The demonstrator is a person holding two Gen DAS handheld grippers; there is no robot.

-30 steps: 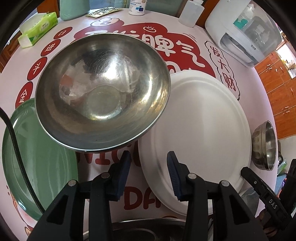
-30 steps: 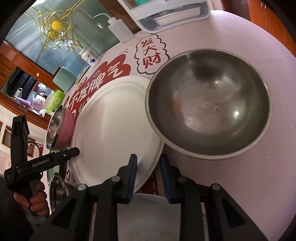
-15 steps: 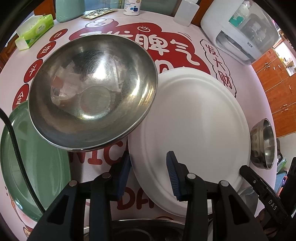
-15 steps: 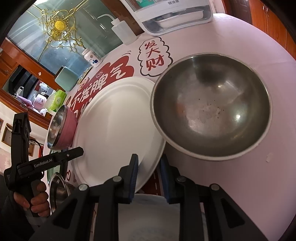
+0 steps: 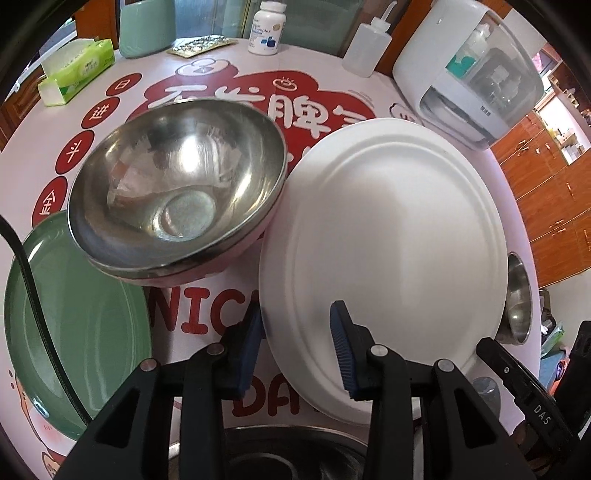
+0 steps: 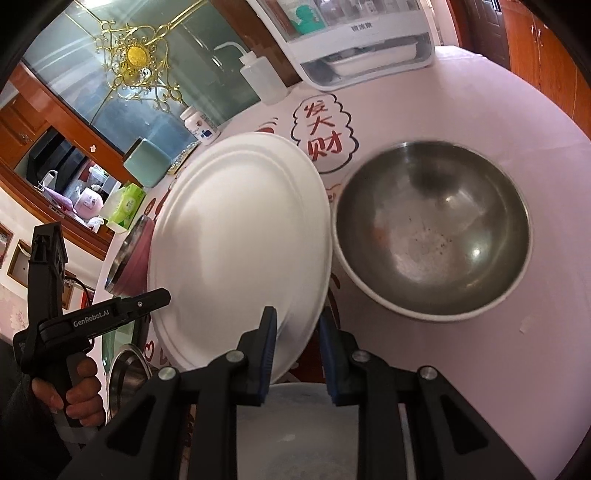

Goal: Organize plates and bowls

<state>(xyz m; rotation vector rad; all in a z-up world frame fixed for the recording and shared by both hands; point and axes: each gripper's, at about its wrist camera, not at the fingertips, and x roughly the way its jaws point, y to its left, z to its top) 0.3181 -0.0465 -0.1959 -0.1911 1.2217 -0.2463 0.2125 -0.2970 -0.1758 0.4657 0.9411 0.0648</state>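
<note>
A large white plate (image 5: 384, 236) is tilted up off the table; it also shows in the right wrist view (image 6: 240, 254). My right gripper (image 6: 297, 354) is shut on the white plate's near rim. My left gripper (image 5: 297, 350) is open, its jaws straddling the plate's left edge without closing. A steel bowl with a pink outside (image 5: 177, 192) stands left of the plate, overlapping a green plate (image 5: 77, 332). A steel bowl with a white outside (image 6: 432, 236) stands right of the plate.
A steel bowl (image 5: 295, 458) lies under my left gripper. A white plate (image 6: 310, 428) lies under my right gripper. A white appliance (image 5: 469, 70), squeeze bottle (image 5: 369, 44), pill bottle (image 5: 267, 27), tissue pack (image 5: 75, 70) and teal container (image 5: 146, 27) line the far edge.
The white plate has been lifted and tilted up from lying flat. The pink-sided steel bowl has settled down onto the table. My left gripper has shifted onto the plate's edge.
</note>
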